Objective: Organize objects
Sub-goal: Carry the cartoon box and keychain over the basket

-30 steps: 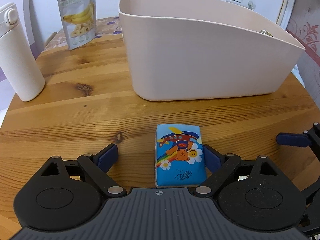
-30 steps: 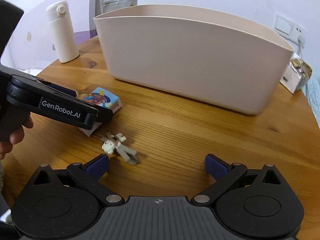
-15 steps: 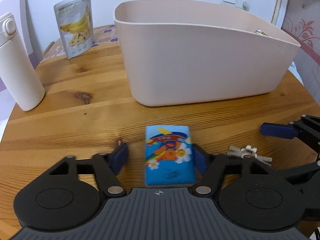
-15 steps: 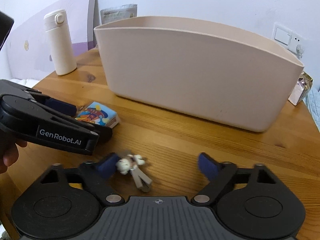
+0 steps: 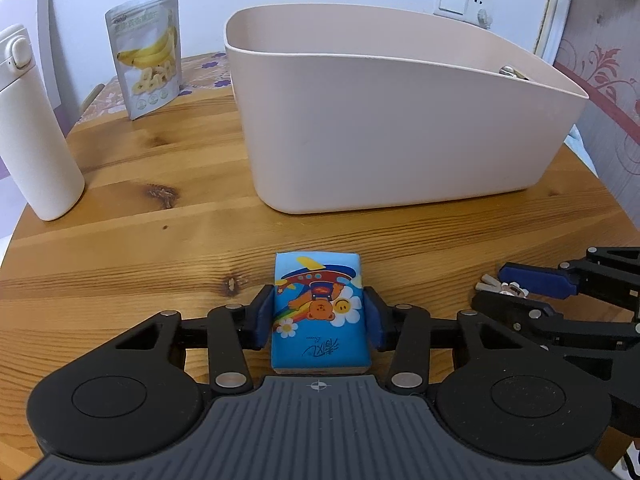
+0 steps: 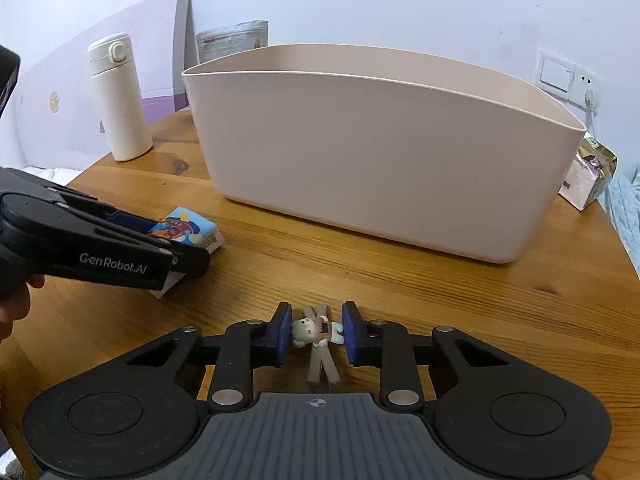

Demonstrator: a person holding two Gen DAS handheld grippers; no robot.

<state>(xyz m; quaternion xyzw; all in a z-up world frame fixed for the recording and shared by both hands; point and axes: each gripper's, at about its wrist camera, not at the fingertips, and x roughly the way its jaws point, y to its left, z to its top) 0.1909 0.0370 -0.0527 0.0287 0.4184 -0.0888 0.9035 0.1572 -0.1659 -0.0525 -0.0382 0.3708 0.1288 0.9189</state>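
Note:
A blue cartoon tissue pack point(image 5: 319, 312) lies on the wooden table point(image 5: 160, 240). My left gripper point(image 5: 319, 318) is shut on its two sides. The pack also shows in the right wrist view point(image 6: 188, 232), behind the left gripper point(image 6: 120, 248). A small bear-figure hair clip point(image 6: 316, 334) lies on the table between the pads of my right gripper point(image 6: 315, 334), which has closed around it; both pads touch the figure. The clip and right gripper also show at the right of the left wrist view point(image 5: 504, 288). A large beige bin point(image 5: 400, 120) stands behind.
A white flask point(image 5: 32, 132) stands at the far left. A banana-chip pouch point(image 5: 146, 52) stands at the back left. A small gold-wrapped package point(image 6: 592, 172) sits right of the bin point(image 6: 380, 152). The table edge curves away on both sides.
Both grippers have closed: the left on the tissue pack, the right around the hair clip. The right gripper moved left and forward over the clip.

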